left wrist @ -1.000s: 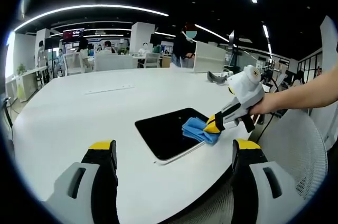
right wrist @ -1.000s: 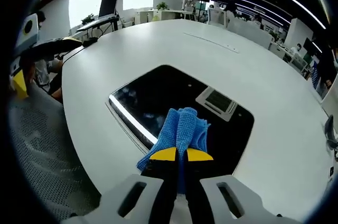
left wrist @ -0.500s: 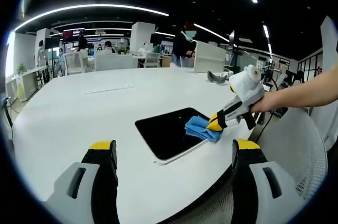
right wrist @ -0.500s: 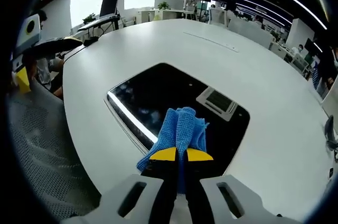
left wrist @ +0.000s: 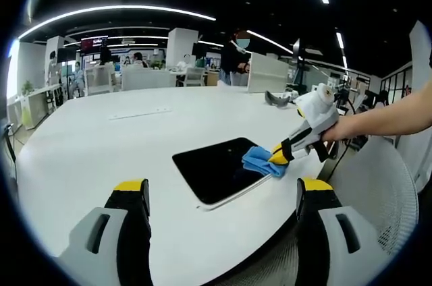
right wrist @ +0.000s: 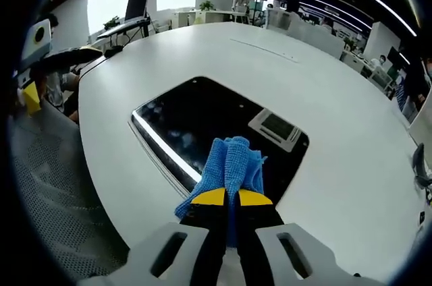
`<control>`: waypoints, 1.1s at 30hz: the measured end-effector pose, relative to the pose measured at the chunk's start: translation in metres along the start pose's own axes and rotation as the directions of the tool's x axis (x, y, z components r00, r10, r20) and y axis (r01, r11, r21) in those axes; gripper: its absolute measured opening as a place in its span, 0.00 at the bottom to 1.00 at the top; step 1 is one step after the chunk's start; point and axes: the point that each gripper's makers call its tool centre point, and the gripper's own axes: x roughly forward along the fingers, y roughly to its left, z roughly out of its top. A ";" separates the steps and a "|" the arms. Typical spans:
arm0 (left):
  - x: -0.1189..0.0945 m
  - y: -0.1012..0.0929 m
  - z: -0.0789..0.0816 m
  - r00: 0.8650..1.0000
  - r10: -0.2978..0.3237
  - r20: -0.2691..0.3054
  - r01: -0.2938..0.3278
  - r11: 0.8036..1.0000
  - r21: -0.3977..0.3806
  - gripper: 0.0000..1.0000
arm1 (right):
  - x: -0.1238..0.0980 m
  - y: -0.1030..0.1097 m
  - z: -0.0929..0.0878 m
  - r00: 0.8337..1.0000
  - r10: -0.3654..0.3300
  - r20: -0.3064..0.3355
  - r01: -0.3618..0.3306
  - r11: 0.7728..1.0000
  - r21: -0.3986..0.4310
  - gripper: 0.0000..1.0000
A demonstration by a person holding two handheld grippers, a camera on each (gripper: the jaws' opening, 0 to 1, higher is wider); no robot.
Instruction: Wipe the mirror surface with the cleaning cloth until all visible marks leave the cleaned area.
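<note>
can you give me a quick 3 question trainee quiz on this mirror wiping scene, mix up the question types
1. True or false: the right tongs are shut on the blue cleaning cloth.
2. Multiple choice: where does the cloth rest in the left gripper view? A) on the mirror's far left corner B) at the mirror's right edge, near the table rim C) on the mesh chair
3. Short answer: what are the left tongs holding?

Key: 1 true; 2 B; 3 nothing, their jaws stand wide apart above the table.
</note>
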 end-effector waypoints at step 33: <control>-0.001 0.001 -0.001 1.000 -0.004 -0.004 0.004 1.000 -0.007 0.89 | 0.006 -0.015 0.005 0.999 -0.013 0.029 0.011 0.998 0.063 0.00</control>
